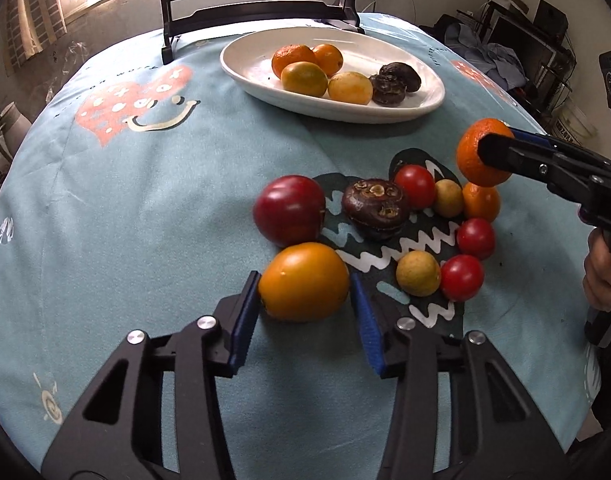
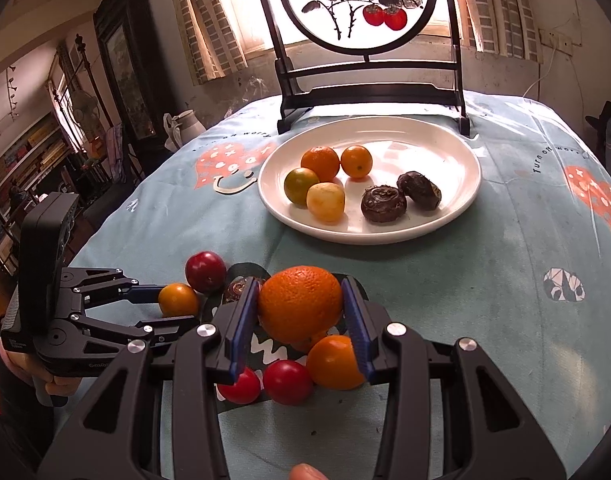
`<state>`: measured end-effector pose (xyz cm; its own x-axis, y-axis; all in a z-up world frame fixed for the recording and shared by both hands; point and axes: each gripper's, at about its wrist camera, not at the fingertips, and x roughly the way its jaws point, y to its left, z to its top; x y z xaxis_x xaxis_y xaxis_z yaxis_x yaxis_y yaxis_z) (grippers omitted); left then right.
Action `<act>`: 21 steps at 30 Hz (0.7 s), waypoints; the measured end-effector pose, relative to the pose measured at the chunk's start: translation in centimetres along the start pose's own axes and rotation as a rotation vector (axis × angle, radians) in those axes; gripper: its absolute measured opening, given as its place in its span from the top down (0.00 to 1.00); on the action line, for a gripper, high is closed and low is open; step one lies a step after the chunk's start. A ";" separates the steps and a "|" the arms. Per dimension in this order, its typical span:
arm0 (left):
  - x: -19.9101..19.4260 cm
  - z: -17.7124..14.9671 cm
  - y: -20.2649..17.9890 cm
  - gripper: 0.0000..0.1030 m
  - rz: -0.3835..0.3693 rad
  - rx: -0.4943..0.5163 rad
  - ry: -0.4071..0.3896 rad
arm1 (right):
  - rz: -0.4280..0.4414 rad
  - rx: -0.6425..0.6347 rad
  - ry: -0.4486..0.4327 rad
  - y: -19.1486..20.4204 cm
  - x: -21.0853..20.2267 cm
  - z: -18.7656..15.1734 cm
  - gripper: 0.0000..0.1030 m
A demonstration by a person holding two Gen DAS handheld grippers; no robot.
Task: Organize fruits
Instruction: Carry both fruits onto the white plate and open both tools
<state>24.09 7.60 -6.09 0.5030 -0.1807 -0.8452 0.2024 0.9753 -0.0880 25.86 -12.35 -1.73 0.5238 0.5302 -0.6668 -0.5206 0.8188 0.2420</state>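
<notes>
Mid-sort: I have a fruit at each hand and the plate [image 2: 457, 216] is only part filled.

Right gripper [image 2: 301, 312] is clamped on a rough-skinned orange [image 2: 299, 304], lifted clear of the cloth, above the loose pile. Next move, as I judge it: carry it toward 12 o'clock and set it down in the bare right half of the plate without knocking what sits there.

Left gripper [image 1: 305, 300] straddles a smooth orange fruit [image 1: 303, 280] at the 7 o'clock edge of the pile, on the tablecloth [image 1: 125, 220]. Its left pad touches the skin; the right pad looks a hair off (hard to call), so the fingers are nearly closed, not yet a grip. It needs a squeeze before any lift.

Plate holds six: four orange-yellow fruits bunched at its 9 o'clock side, two dark wrinkled ones at 4 o'clock.

Left on the cloth: a dark red fruit [image 1: 289, 210], a brown knobbly one [image 1: 375, 208], small red, yellow and orange ones.
</notes>
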 end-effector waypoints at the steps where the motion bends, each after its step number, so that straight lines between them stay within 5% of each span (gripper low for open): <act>1: 0.0 0.0 0.1 0.58 0.000 -0.002 0.000 | 0.000 0.001 -0.002 0.0 -0.1 0.0 0.58; 8: -0.5 0.2 0.4 0.58 -0.021 -0.021 -0.014 | 0.022 0.012 -0.014 -0.3 -0.2 0.1 0.58; 14: -3.6 1.3 0.5 0.58 -0.092 -0.077 -0.153 | 0.042 0.033 -0.076 -1.0 -0.4 0.7 0.58; 21: -2.0 9.4 -0.9 0.58 -0.029 -0.059 -0.230 | -0.030 0.197 -0.184 -5.5 2.2 4.3 0.58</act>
<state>30.80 5.86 0.64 0.6769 -0.2264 -0.7004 0.1735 0.9738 -0.1471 32.76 -14.72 -1.51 0.6600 0.5215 -0.5407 -0.3711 0.8522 0.3690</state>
